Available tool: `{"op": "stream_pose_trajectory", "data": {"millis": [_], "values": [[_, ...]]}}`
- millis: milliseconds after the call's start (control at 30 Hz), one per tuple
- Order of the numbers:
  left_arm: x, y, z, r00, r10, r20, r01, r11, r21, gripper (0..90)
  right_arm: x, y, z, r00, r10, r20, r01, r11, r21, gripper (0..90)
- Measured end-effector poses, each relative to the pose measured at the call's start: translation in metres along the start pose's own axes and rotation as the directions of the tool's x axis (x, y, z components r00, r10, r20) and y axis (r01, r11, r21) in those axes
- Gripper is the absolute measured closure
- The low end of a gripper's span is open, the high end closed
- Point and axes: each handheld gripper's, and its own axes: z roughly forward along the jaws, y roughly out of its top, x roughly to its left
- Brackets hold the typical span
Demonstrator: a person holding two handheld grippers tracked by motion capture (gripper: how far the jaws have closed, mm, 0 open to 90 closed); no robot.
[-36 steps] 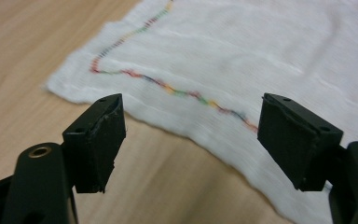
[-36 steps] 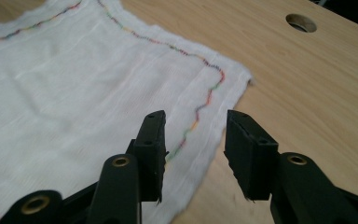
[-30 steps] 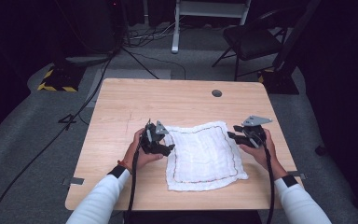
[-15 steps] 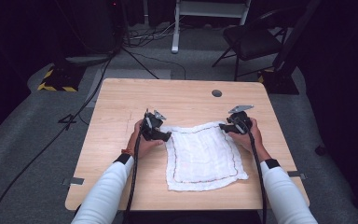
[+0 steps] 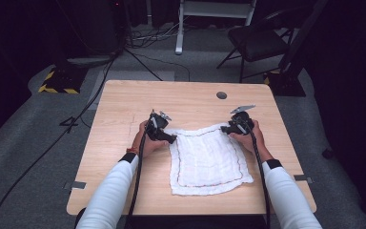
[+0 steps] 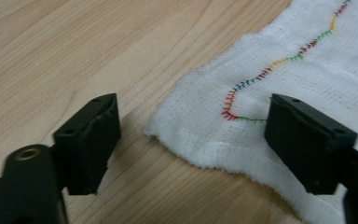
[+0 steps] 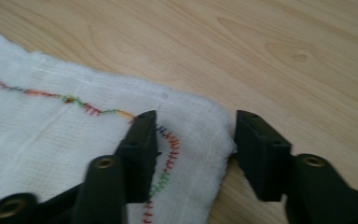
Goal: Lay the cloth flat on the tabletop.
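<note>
The cloth (image 5: 208, 160) lies flat at the centre of the high view, on the near half of the table (image 5: 124, 109), its stitched border showing along the edges. Over the last second both hands have slid from the cloth's mid sides toward the top of the frame, and each now sits at a far corner: the left gripper (image 5: 167, 138) at the upper left corner, the right gripper (image 5: 226, 129) at the upper right one. In the left gripper view the jaws stand spread, the corner lying between them with neither pad on the fabric. In the right gripper view the jaws have just been closing; they straddle the corner tip, one jaw over the stitching and the other at the cloth's edge, but a gap shows and the fabric looks unpinched. Judged from this, the hands are lined up to pinch both far corners, likely to lift or fold the cloth.
</note>
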Motion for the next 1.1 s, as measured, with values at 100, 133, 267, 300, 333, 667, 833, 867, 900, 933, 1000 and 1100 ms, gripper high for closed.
{"op": "stream_pose_trajectory", "data": {"millis": [100,133,267,300,333,667,833,867,900,933,1000,1100], "values": [[-0.002,0.0,-0.001,0.9995,0.02,0.024,-0.02,0.9997,-0.015,42.1,0.002,0.001,0.0,0.9997,-0.012,-0.021,0.012,0.9999,0.002,69.8],[-0.001,0.0,-0.002,0.999,0.029,0.035,-0.029,0.9994,-0.018,48.7,0.003,0.001,-0.001,0.9992,-0.025,-0.032,0.025,0.9997,0.004,74.7],[-0.001,-0.001,-0.004,0.9978,0.057,0.034,-0.056,0.998,-0.029,67.0,0.011,0.003,-0.006,0.9986,-0.052,0.003,0.052,0.9984,-0.02,85.1],[0.0,-0.001,-0.006,0.9973,0.068,0.028,-0.067,0.9974,-0.027,72.0,0.013,0.004,-0.011,0.9984,-0.056,0.007,0.057,0.9974,-0.045,85.7],[0.0,-0.001,-0.006,0.9973,0.068,0.028,-0.067,0.9974,-0.027,74.4,0.014,0.004,-0.016,0.9979,-0.064,0.009,0.064,0.9955,-0.069,86.1],[0.013,-0.003,-0.028,0.9966,0.067,0.048,-0.062,0.9943,-0.086,85.6,0.02,0.008,-0.061,0.9954,-0.091,0.03,0.095,0.9713,-0.218,87.1],[0.006,0.002,-0.016,0.9991,0.018,0.038,-0.016,0.997,-0.076,45.8,0.025,0.013,-0.068,0.9915,-0.122,0.043,0.129,0.9656,-0.226,87.1],[0.006,0.002,-0.016,0.9991,0.018,0.038,-0.016,0.997,-0.076,37.5,0.025,0.013,-0.068,0.9915,-0.122,0.043,0.129,0.9656,-0.226,87.1],[0.007,0.005,-0.011,0.9991,-0.015,0.039,0.018,0.9978,-0.064,30.2,0.026,0.013,-0.068,0.991,-0.127,0.042,0.133,0.9664,-0.22,87.1],[0.007,0.005,-0.011,0.9991,-0.015,0.039,0.018,0.9978,-0.064,27.4,0.026,0.013,-0.068,0.9912,-0.126,0.04,0.132,0.9671,-0.218,87.1],[0.008,0.008,-0.003,0.9988,-0.046,0.014,0.047,0.9978,-0.047,24.3,0.026,0.011,-0.067,0.9909,-0.128,0.042,0.134,0.9676,-0.214,87.0],[0.007,0.008,0.001,0.9991,-0.038,-0.017,0.038,0.9989,-0.028,23.1,0.026,0.009,-0.067,0.9906,-0.128,0.048,0.135,0.9684,-0.209,87.0]]}}
